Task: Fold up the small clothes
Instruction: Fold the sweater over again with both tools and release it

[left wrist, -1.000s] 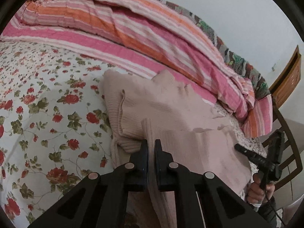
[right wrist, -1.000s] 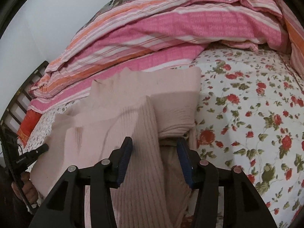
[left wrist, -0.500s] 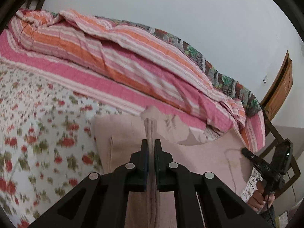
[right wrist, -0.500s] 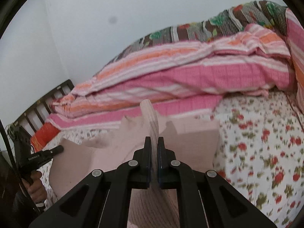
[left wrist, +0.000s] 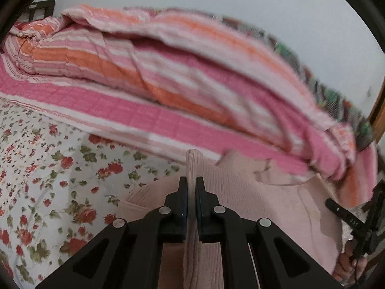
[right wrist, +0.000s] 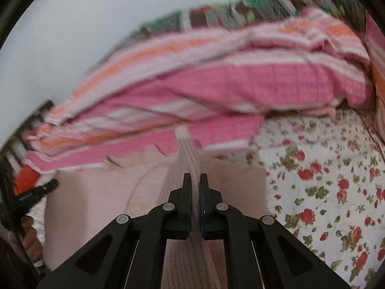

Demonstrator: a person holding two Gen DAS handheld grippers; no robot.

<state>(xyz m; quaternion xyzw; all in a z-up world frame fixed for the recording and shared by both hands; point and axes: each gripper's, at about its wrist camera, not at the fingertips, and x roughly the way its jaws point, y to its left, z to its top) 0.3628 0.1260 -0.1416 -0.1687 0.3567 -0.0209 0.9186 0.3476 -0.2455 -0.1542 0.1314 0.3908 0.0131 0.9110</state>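
Sweater (left wrist: 243, 192): one, pink ribbed; two grippers pinching it, left (left wrist: 191, 185), right (right wrist: 195, 180).

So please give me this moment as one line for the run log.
left gripper: shut on sweater | right gripper: shut on sweater | sweater: ribbed edge pinched, lifted over floral sheet

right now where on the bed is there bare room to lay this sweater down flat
The floral sheet lies bare left of the pink sweater in the left wrist view, bordered behind by the striped quilt. The right wrist view shows the same sheet open beside the sweater. The quilt side is crowded.
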